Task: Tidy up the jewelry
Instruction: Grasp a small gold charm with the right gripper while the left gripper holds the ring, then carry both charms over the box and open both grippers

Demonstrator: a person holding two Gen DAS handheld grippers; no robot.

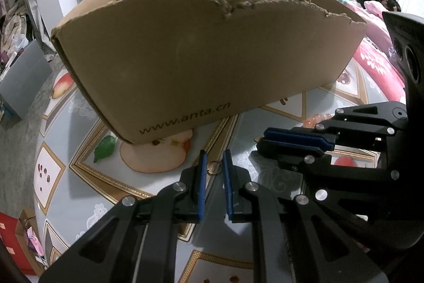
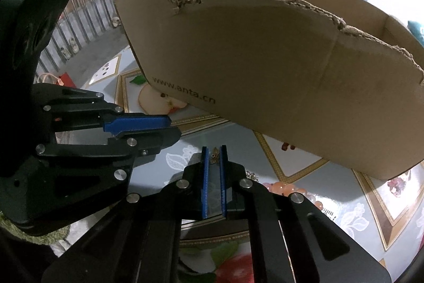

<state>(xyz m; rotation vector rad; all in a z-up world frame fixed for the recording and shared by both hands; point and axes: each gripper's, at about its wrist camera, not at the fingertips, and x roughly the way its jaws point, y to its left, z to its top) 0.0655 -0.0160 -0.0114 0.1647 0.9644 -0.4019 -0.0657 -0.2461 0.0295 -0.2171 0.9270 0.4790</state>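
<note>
Left wrist view: the left gripper [image 1: 214, 159] is seen with jaws narrowly parted around a small metal ring [image 1: 214, 166]; whether the pads actually pinch it cannot be told. The cardboard box [image 1: 201, 62] stands just beyond on the fruit-print tablecloth [image 1: 66, 177]. "www.anta.cn" is printed low on its near wall. Orange beads [image 1: 316, 120] lie at right, partly hidden behind the right gripper [image 1: 265, 138].

Right wrist view: the right gripper [image 2: 214, 154] is closed on a small bronze-coloured charm [image 2: 214, 156] held at the fingertips. The same box is at far right, its top edge torn.

Step judged: carrying pieces to the box. Next, lifting over the torn wall and releasing inside is called for.
</note>
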